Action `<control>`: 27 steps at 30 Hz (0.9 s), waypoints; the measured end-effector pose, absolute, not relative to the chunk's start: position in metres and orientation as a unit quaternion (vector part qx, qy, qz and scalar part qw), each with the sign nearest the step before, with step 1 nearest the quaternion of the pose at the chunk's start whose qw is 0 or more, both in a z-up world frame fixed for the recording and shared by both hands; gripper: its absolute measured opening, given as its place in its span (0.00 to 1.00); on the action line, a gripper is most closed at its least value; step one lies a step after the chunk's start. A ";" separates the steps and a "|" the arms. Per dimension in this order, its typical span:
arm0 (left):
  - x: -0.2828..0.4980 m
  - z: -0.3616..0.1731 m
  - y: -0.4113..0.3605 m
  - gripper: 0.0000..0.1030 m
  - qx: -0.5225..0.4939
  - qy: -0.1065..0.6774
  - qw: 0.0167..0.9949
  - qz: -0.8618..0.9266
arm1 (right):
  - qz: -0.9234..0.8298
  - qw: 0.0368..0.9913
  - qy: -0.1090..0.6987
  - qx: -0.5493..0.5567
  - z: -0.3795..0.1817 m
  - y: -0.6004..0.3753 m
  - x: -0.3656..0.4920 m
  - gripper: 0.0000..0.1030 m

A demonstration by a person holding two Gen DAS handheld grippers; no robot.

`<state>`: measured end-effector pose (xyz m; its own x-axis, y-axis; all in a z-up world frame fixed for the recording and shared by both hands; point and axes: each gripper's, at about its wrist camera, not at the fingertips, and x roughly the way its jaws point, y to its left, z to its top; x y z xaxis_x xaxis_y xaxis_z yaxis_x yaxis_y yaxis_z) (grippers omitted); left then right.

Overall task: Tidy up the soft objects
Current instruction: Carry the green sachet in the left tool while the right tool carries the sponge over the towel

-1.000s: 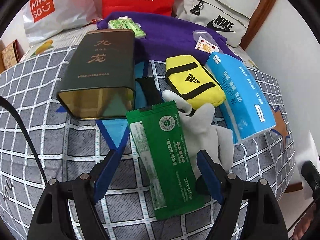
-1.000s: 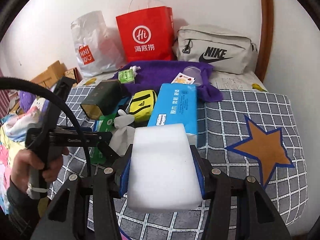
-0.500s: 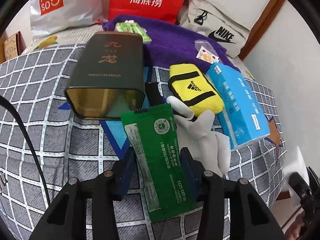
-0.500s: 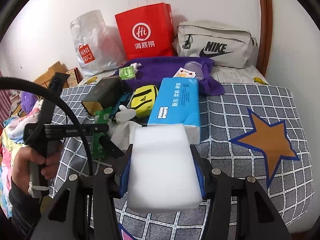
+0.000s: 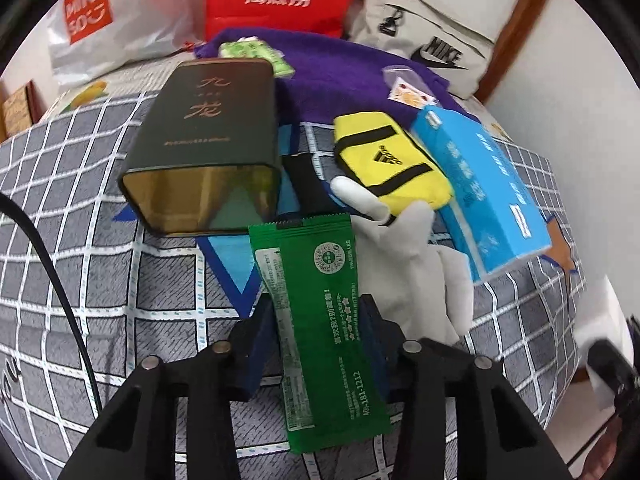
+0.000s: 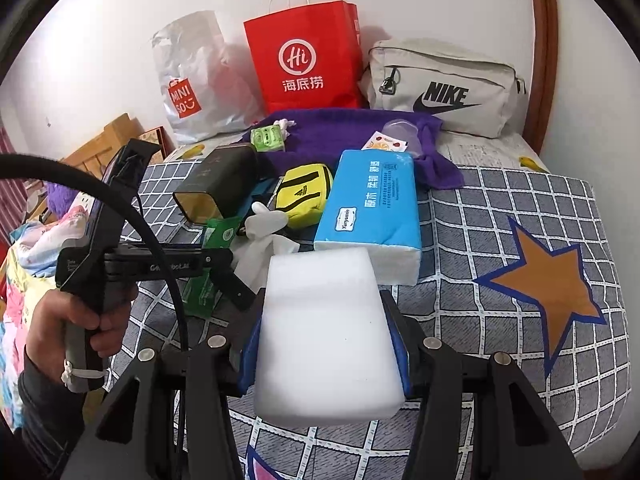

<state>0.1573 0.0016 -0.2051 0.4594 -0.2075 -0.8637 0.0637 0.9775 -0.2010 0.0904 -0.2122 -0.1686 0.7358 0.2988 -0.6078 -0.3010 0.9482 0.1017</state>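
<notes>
We found the left gripper (image 5: 318,344) closed on the green packet (image 5: 320,320), its blue pads pressed against the packet's two long edges at about mid-length. The packet lay lengthwise along the fingers, its far end near the open mouth of the dark tin (image 5: 208,148), which lay on its side on the checked bedspread (image 5: 80,280). Whether the packet rested on the bedspread or was lifted clear, we could not tell.

The right gripper (image 6: 324,340) was clamped on the white foam block (image 6: 326,336), its blue pads squeezing both sides, and the block stood out beyond the fingers. The block was held at the near edge of the bed, just in front of the blue tissue pack (image 6: 372,212).

Just right of the green packet lay a white glove (image 5: 412,276), with the yellow pouch (image 5: 392,168) beyond it and the tissue pack further right, touching the pouch. On the far side a purple towel (image 6: 340,136) was spread out, carrying a small green pack (image 6: 268,140) and a clear fruit-printed sachet (image 6: 388,140). Against the wall stood a white shopping bag (image 6: 196,84), a red paper bag (image 6: 304,52) and a grey sports bag (image 6: 444,88), left to right.
</notes>
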 end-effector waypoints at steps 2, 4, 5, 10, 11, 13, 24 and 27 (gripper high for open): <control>0.155 -0.201 0.005 0.37 -0.076 0.508 0.854 -0.079 | 0.160 0.933 0.324 0.000 -0.167 -0.213 0.090 0.50; 0.153 -0.195 0.010 0.36 -0.085 0.502 0.856 -0.086 | 0.158 0.933 0.322 0.001 -0.166 -0.214 0.090 0.50; 0.152 -0.191 0.012 0.36 -0.089 0.499 0.858 -0.086 | 0.158 0.934 0.322 0.002 -0.166 -0.215 0.089 0.50; 0.143 -0.167 0.021 0.36 -0.096 0.477 0.869 -0.094 | 0.155 0.936 0.318 0.006 -0.162 -0.218 0.088 0.50; 0.142 -0.163 0.022 0.36 -0.098 0.473 0.871 -0.096 | 0.155 0.936 0.316 0.008 -0.161 -0.219 0.089 0.50; 0.140 -0.154 0.023 0.36 -0.096 0.464 0.875 -0.097 | 0.156 0.936 0.314 0.010 -0.159 -0.220 0.090 0.50; 0.148 -0.127 0.027 0.36 -0.083 0.443 0.885 -0.115 | 0.157 0.942 0.297 0.026 -0.131 -0.226 0.122 0.50; 0.156 -0.118 0.028 0.36 -0.077 0.438 0.888 -0.120 | 0.157 0.943 0.291 0.026 -0.121 -0.225 0.138 0.50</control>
